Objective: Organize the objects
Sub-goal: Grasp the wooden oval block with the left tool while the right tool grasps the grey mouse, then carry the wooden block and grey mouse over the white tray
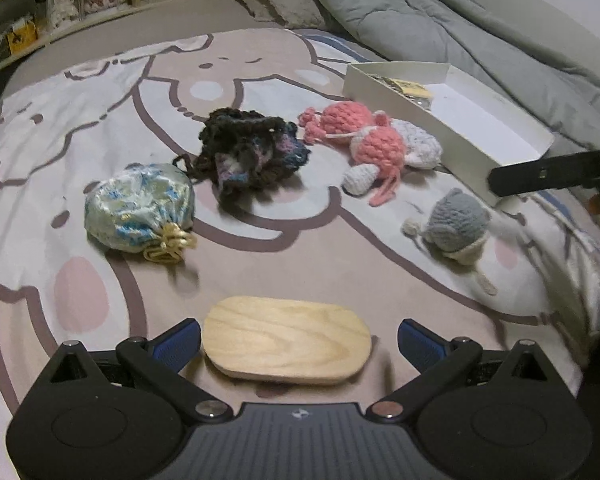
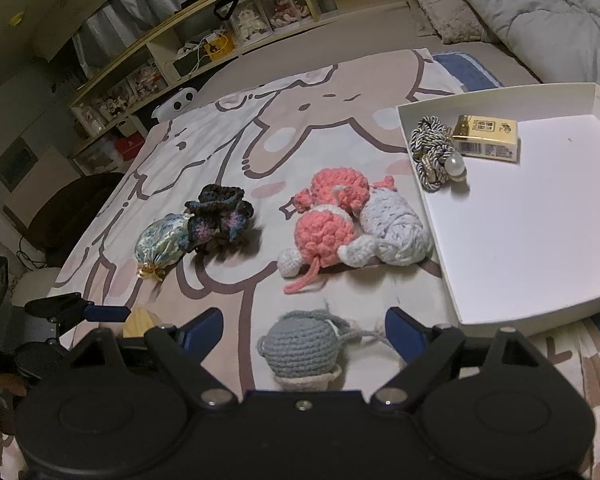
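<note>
Right now your left gripper [image 1: 299, 340] has its jaws spread around the wooden oval piece [image 1: 286, 346]: the left pad looks to be at its edge, while a gap shows on the right side, so nothing is clamped yet. If you close from here with the piece sitting off-centre, one pad will push it sideways across the blanket [image 1: 100, 120] before the other arrives, and it may skid or tip out rather than seat.

Your right gripper [image 2: 304, 336] is also apart, straddling the grey crochet toy [image 2: 300, 348], whose cream base is nearest the camera. Its pads do not press on the yarn. The loose cord trailing from the toy toward 3 o'clock lies close to the right fingertip; pinch the cord instead of the body and the toy will dangle and swing on the lift.

The white box [image 2: 520, 240] sits at about 2 o'clock from the toy in the right wrist view, with a braided cord and pearl charm [image 2: 436, 152] and a yellow pack [image 2: 486, 136] already in its far corner. Its near wall stands between the toy and the free floor of the box, so a low carry could catch the rim and shove the box.

The pink and white crochet pile [image 2: 344, 224] lies at 12 o'clock, pressed against the box's side; a wide sweep could drag its pink cord. The dark crochet pouch [image 1: 248, 152] and brocade pouch [image 1: 138, 206] sit at 11 o'clock, out of the way.
</note>
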### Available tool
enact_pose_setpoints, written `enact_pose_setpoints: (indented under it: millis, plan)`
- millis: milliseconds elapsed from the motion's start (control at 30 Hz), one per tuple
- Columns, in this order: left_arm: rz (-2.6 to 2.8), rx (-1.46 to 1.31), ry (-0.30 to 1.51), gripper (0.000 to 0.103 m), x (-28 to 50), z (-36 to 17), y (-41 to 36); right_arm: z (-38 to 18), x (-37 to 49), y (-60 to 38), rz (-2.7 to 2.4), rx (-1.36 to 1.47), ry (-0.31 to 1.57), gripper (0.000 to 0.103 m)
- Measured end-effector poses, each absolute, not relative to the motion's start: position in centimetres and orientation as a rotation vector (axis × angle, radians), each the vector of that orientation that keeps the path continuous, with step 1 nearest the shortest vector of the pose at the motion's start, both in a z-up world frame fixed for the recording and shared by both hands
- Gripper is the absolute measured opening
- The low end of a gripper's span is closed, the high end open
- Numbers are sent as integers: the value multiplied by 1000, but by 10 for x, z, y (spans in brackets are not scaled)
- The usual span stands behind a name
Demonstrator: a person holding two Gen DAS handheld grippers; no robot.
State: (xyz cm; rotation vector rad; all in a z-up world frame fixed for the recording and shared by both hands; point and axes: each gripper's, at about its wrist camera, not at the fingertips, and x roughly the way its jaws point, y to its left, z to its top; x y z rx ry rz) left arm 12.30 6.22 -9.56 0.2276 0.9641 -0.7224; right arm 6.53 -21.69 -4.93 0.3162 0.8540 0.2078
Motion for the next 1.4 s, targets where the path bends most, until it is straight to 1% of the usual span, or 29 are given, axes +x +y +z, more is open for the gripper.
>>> enact_pose_setpoints:
  millis: [133, 200, 267, 367, 567, 633, 700, 733, 767, 800, 1067, 1200, 1400]
  plan:
    - [-760, 255, 983, 103, 112, -94, 58, -52, 66, -213, 219, 293, 871, 89]
    - [-738, 296, 990, 103, 110, -95, 53, -55, 68, -211, 230, 290, 888, 87]
    - [-707, 323, 1001, 103, 110, -97, 46, -59, 70, -208, 234, 288, 905, 79]
    - [-668, 372, 1014, 102, 110, -98, 36, -65, 76, -202, 221, 262, 928, 74]
    - [-584, 316, 1055, 101, 119, -98, 31, -77, 81, -191, 215, 197, 968, 71]
    - [-563, 312, 1061, 100, 120, -97, 28, -79, 82, -189, 212, 175, 970, 71]
    - [-542, 317, 1062, 96, 122, -98, 26, -81, 84, -188, 210, 163, 976, 70]
    - [-534, 321, 1062, 96, 123, -99, 25, -81, 84, -187, 211, 154, 979, 68]
    - [-528, 323, 1062, 94, 123, -99, 25, -82, 85, -185, 211, 132, 981, 64]
    - [-523, 328, 1062, 92, 124, -99, 24, -83, 84, -184, 212, 113, 979, 63]
    - [-515, 342, 1058, 92, 124, -100, 22, -83, 84, -182, 217, 80, 975, 54]
    - [-504, 332, 1033, 92, 122, -94, 22, -78, 81, -183, 218, 69, 946, 52]
    - [-467, 233, 948, 92, 119, -67, 24, -49, 77, -193, 225, 107, 843, 52]
